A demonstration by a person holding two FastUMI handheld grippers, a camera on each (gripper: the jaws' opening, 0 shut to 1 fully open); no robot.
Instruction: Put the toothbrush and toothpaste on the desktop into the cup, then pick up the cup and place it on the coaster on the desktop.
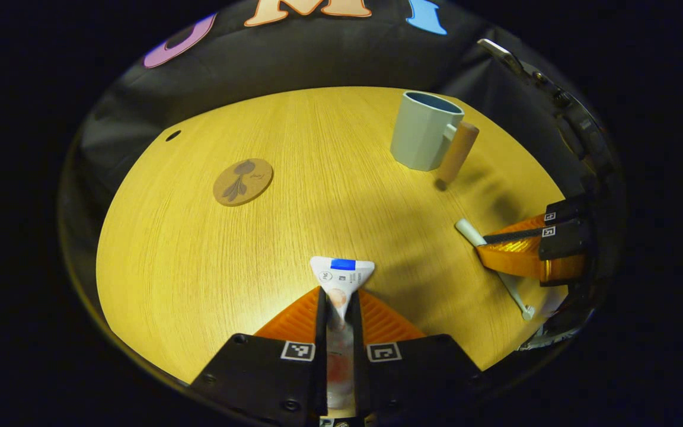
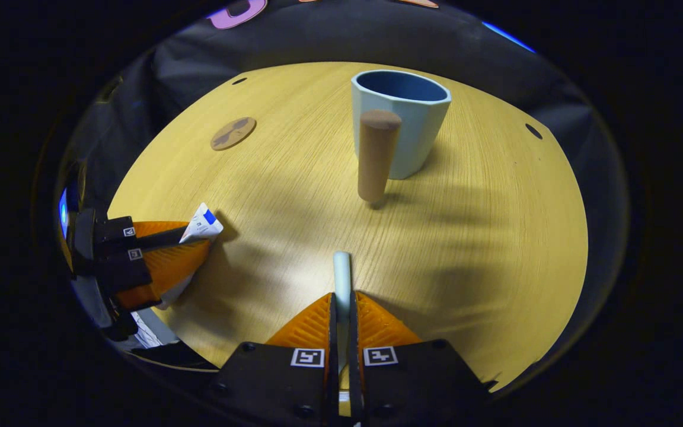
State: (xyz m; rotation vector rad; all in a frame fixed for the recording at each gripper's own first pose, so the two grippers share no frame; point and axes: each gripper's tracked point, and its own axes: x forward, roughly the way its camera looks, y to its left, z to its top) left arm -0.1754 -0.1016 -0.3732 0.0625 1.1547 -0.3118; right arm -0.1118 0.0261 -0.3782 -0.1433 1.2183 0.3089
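A white toothpaste tube [image 1: 341,277] with a blue band is clamped between the fingers of my left gripper [image 1: 340,305], its flat end pointing forward above the wooden table [image 1: 199,255]. In the right gripper view the same tube [image 2: 202,225] sticks out of the left gripper [image 2: 196,240] at the left. My right gripper [image 2: 341,305] is shut on the pale toothbrush [image 2: 341,276]; in the left gripper view the toothbrush [image 1: 495,261] crosses the right gripper [image 1: 487,249]. A light blue cup [image 2: 401,121] with a brown wooden handle [image 2: 375,155] stands upright ahead, also as cup [image 1: 423,131]. The round cork coaster [image 1: 243,181] lies far left, coaster [image 2: 233,133].
The round wooden table has small dark holes [image 1: 173,135] near its far rim, another hole [image 2: 533,130] at the right. Black cloth wall surrounds the table's far side. Bare wood lies between the grippers and the cup.
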